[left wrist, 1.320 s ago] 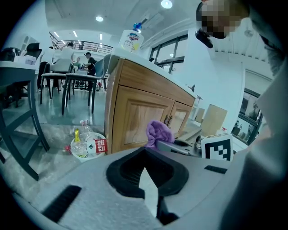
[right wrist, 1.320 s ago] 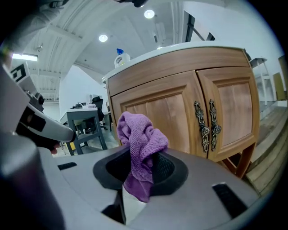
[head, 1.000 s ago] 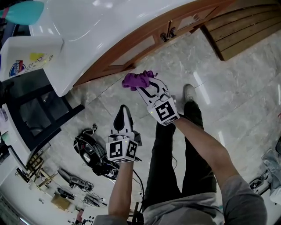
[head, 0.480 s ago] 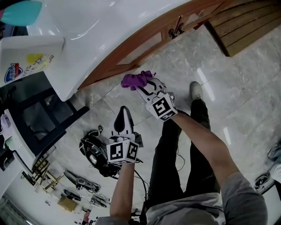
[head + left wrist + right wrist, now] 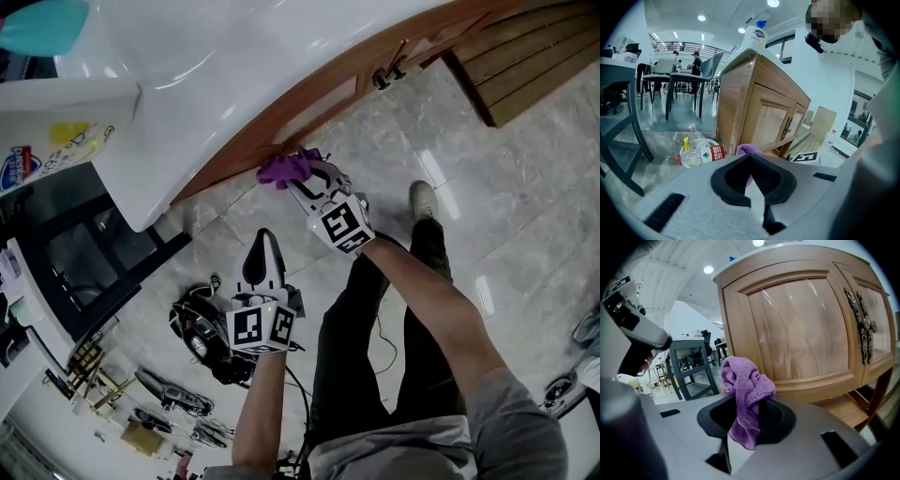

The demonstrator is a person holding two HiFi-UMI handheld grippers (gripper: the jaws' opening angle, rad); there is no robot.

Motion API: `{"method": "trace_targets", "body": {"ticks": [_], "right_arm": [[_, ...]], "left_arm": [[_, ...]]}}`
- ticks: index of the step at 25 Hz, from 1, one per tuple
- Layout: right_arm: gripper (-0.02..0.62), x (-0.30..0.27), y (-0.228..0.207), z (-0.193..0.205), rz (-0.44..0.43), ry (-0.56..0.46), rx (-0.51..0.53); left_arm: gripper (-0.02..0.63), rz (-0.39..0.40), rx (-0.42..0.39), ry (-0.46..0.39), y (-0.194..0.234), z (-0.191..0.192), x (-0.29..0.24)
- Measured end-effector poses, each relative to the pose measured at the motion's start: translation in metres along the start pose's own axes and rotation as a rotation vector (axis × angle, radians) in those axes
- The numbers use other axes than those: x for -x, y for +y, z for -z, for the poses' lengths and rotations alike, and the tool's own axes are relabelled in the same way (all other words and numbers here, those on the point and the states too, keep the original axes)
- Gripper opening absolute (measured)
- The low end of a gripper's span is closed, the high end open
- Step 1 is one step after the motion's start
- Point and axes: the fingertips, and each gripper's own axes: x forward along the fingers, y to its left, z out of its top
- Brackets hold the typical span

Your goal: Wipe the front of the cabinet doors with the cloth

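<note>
Purple terry cloth (image 5: 746, 389), bunched into a wad, is pinched between the jaws of the right gripper (image 5: 748, 417), which are closed on its lower folds; the rest of the cloth stands up above them. In the head view the right gripper (image 5: 302, 178) reaches forward and holds the cloth (image 5: 284, 168) at the lower edge of the brown wooden cabinet door (image 5: 317, 101), under the overhang of the glossy white countertop (image 5: 234, 47). Whether the cloth touches the wood cannot be told. The right gripper view looks at the door's pale recessed panel (image 5: 801, 329), with dark ornate metal handles (image 5: 862, 324) at its right edge, well apart from the cloth. The left gripper (image 5: 263, 251) hangs lower and nearer the person, over the grey marble floor (image 5: 487, 150), apart from the cabinet. Its jaws are pressed together with nothing between them (image 5: 752, 177). Beyond them a clear plastic bottle with a red label (image 5: 701, 153) lies on the floor beside the cabinet's side
</note>
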Motion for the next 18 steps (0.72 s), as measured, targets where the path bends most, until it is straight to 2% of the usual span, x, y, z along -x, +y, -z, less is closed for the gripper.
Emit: {"method": "trace_targets", "body": {"ticks": [3,18], "right_arm": [[0.095,-0.006,-0.012,0.003,0.031,0.011,-0.038],[0.095,-0.018,-0.021,0.003,0.036,0.028,-0.086]], "left_arm": [[0.009,0.003,-0.002,0.011,0.002,0.001,-0.001],[0.009,0.002,-0.005,0.024,0.002,-0.004,-0.012]]}}
